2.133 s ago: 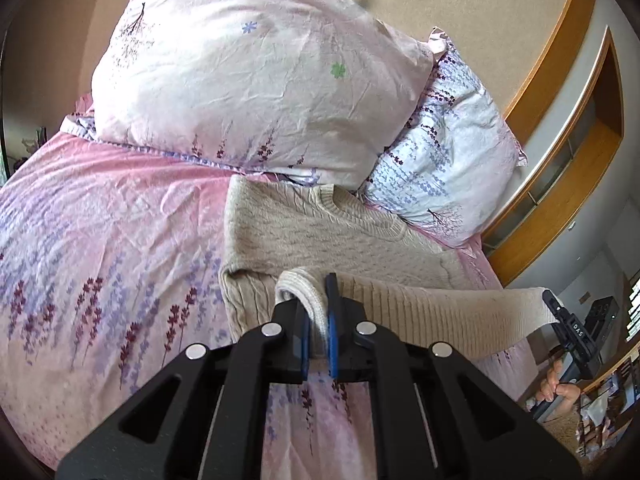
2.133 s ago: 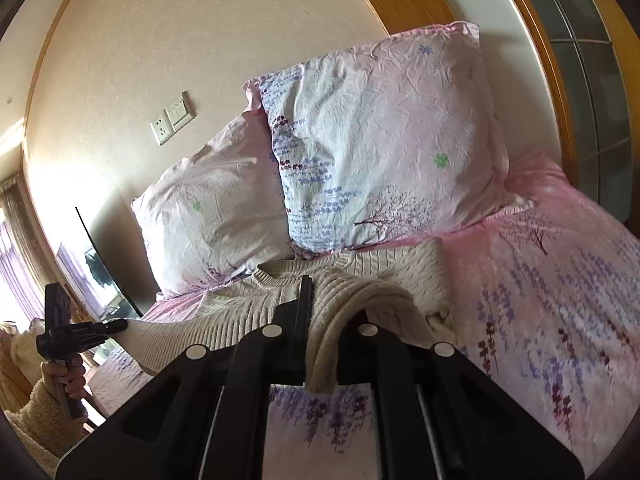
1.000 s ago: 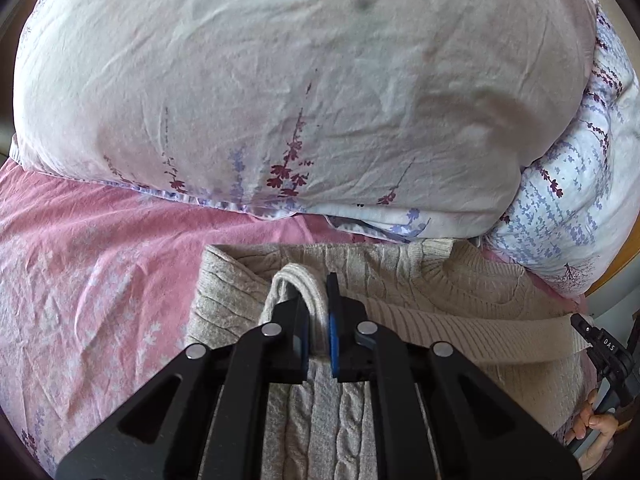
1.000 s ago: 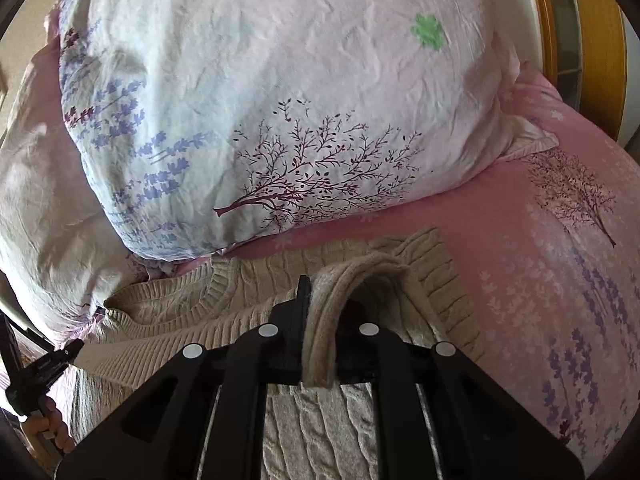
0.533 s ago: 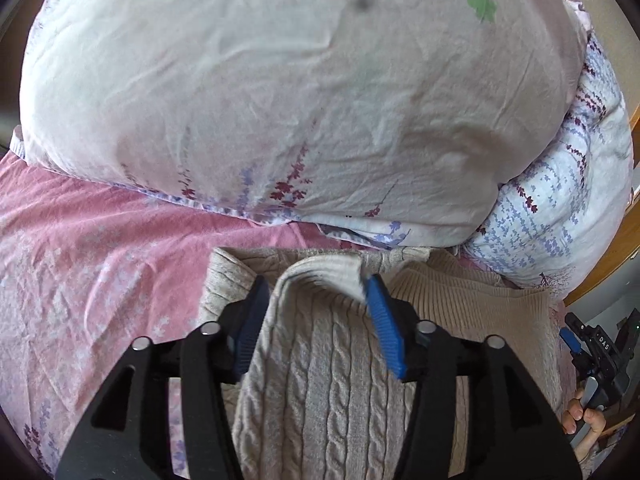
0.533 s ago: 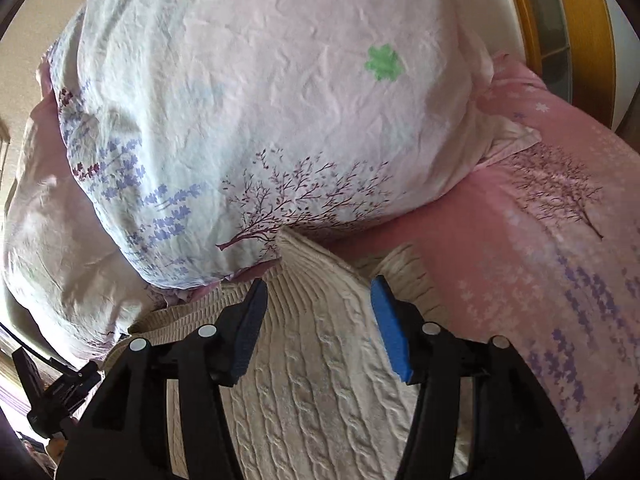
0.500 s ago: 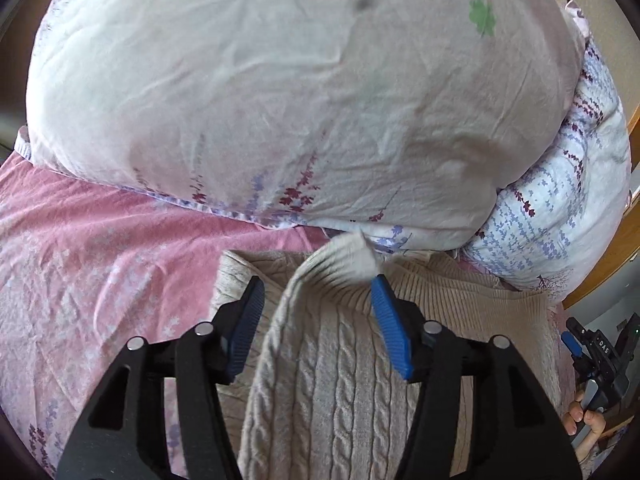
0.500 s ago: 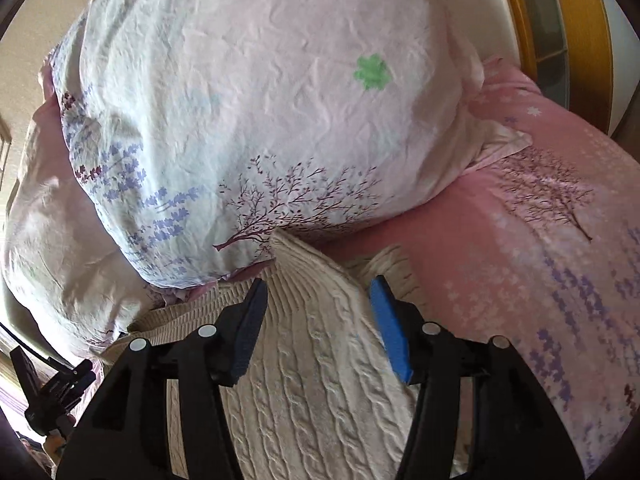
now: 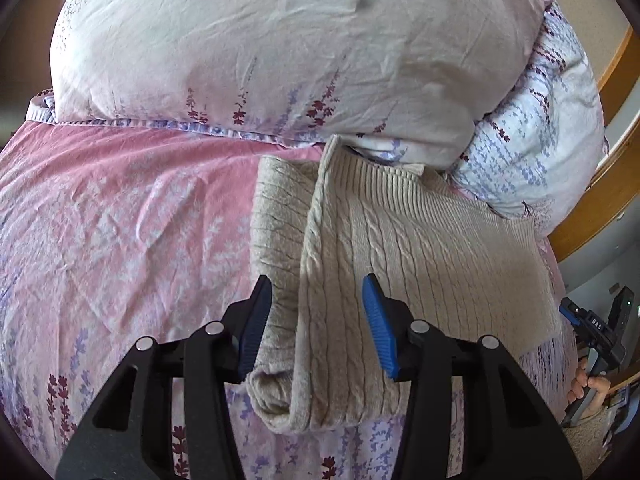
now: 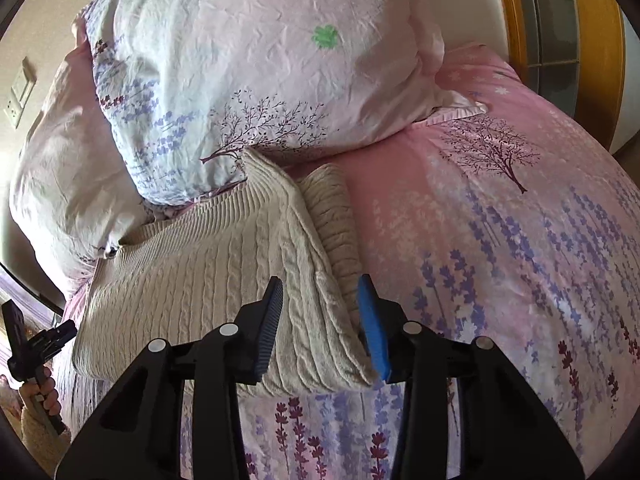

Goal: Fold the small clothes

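Observation:
A beige cable-knit sweater [image 9: 400, 248] lies folded over on the pink floral bedsheet [image 9: 120, 220], its ribbed hem lying at the pillows. My left gripper [image 9: 318, 312] is open just above the sweater's left folded edge, holding nothing. In the right wrist view the same sweater [image 10: 208, 272] shows, and my right gripper [image 10: 322, 312] is open over its right folded edge, empty. A folded sleeve [image 10: 336, 216] sticks out under the top layer on the right.
Two floral pillows [image 9: 260, 48] [image 10: 260, 80] stand right behind the sweater. A wooden bed frame [image 9: 600, 184] runs along the far side. The other hand and gripper show at the edge of each view [image 9: 596, 344] [image 10: 32, 352].
Both grippers carried the sweater's lower edge up to the pillows, opened and let it go, then pulled back toward me. The sweater now lies folded in half.

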`<state>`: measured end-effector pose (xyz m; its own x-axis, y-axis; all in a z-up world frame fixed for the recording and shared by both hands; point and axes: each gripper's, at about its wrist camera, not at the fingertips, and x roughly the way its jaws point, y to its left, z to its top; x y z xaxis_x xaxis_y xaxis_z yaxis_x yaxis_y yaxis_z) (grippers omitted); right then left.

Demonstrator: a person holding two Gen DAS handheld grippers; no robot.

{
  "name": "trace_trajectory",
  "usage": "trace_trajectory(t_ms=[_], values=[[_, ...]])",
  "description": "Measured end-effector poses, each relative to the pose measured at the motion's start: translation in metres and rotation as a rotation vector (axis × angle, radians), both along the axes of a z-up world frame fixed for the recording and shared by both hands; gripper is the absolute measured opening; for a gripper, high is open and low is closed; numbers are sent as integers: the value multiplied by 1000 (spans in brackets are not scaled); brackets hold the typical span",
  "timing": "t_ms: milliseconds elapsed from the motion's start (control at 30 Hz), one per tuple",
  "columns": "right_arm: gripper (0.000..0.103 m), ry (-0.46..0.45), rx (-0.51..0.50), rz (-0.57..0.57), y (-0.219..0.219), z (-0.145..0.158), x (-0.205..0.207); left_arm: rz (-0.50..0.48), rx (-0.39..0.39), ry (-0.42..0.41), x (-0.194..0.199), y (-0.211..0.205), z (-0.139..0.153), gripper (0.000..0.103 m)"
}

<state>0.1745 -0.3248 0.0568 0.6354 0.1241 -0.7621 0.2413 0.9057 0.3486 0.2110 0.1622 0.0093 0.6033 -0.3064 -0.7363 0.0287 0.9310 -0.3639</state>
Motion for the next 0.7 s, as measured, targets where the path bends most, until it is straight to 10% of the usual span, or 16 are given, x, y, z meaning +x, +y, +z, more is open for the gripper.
trace_trajectory(t_ms=[700], values=[[24,38,-65,43,8,-13,2,-38,66,23,-12,-22,-18,17]])
